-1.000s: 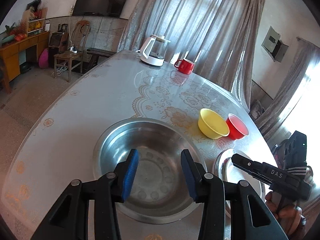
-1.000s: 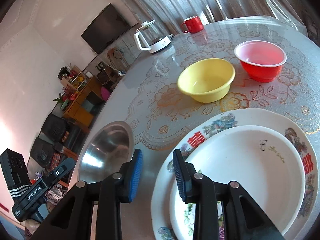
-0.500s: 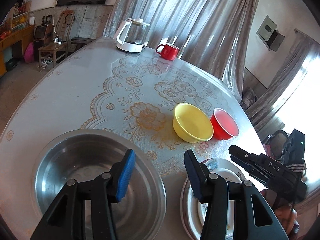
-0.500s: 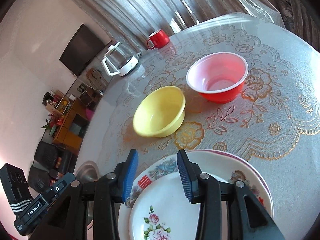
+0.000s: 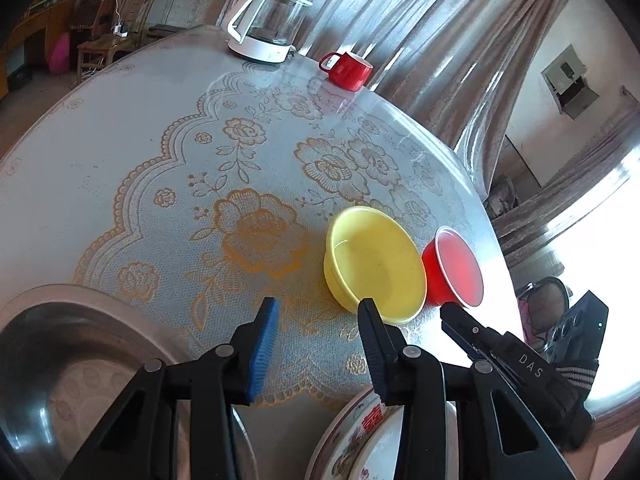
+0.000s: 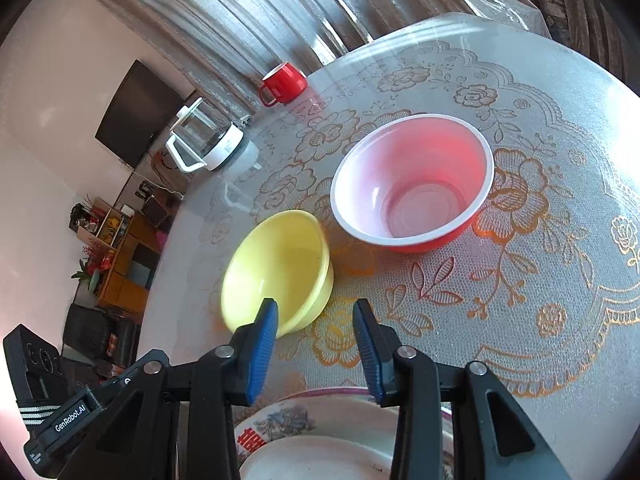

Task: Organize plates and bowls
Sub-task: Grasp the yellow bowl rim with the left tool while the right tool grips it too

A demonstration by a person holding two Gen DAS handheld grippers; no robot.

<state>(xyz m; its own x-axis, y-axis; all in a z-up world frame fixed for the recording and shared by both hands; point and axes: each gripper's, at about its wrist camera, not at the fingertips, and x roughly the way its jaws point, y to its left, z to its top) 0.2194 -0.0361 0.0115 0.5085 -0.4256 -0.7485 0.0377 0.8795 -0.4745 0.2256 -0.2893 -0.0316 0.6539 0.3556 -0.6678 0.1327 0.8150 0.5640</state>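
Yellow bowl [image 6: 276, 272] sits upright on the lace-pattern table [image 5: 120, 168], empty, just beside the red bowl [image 6: 412, 184]; the two look close to touching in the left wrist view, a narrow gap shows in the right wrist view. Red bowl has a white rim, pale inside, also empty and upright. Nearer the cameras, a flowered plate stack [image 6: 304, 432]: a white plate lies on a larger plate with red characters on its rim, both partly hidden under the gripper frames. Steel basin [image 5: 60, 360] at lower left of the left wrist view, well apart from the bowls, empty.

Left gripper [image 5: 316, 332] hangs over bare table between basin and yellow bowl, jaws apart with nothing between them; they have just been closing in a bit. Its right finger lines up over the yellow bowl's near rim in the picture, contact cannot be told. Right gripper [image 6: 316, 332] hangs over the table just in front of the yellow bowl, jaws apart, nothing gripped, also just narrowed. Its left pad [image 6: 262, 344] overlaps the yellow bowl's near edge in the view; touching or not, unclear.

Far side of table: white-based glass kettle [image 5: 268, 28] and red mug [image 5: 348, 70], near each other. Curtains [image 5: 420, 40] behind, dark TV [image 6: 136, 112] on the wall.
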